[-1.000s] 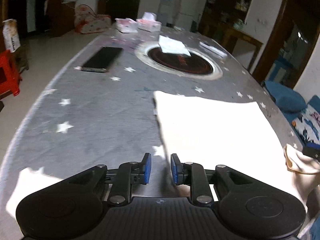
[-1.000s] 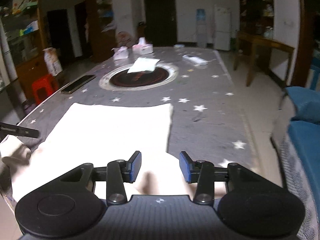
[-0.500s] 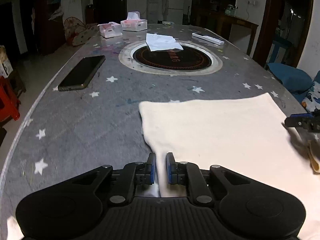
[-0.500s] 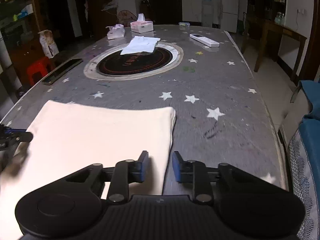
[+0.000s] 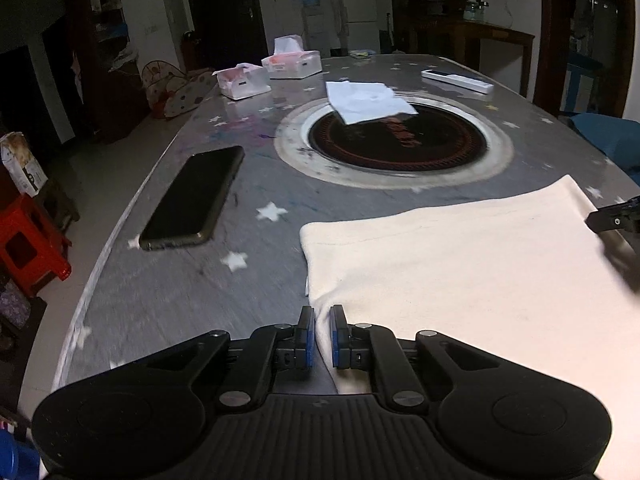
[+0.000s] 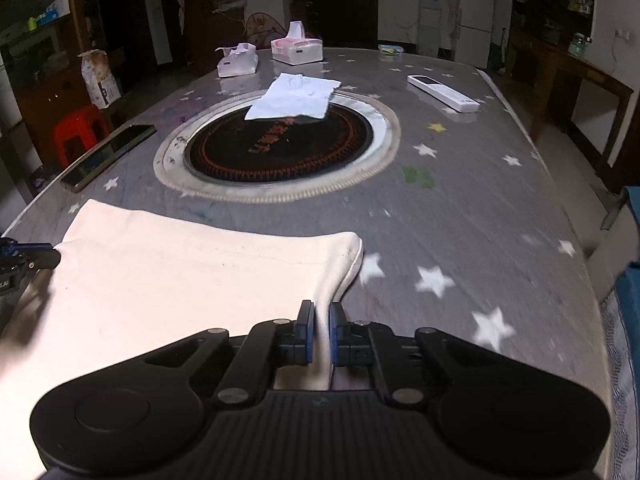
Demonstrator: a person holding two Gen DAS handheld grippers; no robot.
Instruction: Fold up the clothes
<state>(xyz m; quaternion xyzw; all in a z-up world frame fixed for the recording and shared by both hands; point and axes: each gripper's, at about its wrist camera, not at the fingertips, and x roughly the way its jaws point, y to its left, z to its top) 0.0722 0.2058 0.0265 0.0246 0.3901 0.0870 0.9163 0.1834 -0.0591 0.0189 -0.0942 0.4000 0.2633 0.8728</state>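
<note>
Left gripper: pinched on cream garment, near left edge.
Right gripper: pinched on near right edge.
Why: matched holds likely keep cloth taut for folding.

The right gripper is clamped on the right edge of the cream fabric garment, which lies flat on the grey star-patterned tabletop. At 12 o'clock: round black inset burner bearing a folded white cloth. At 1 o'clock: white remote control.
</note>
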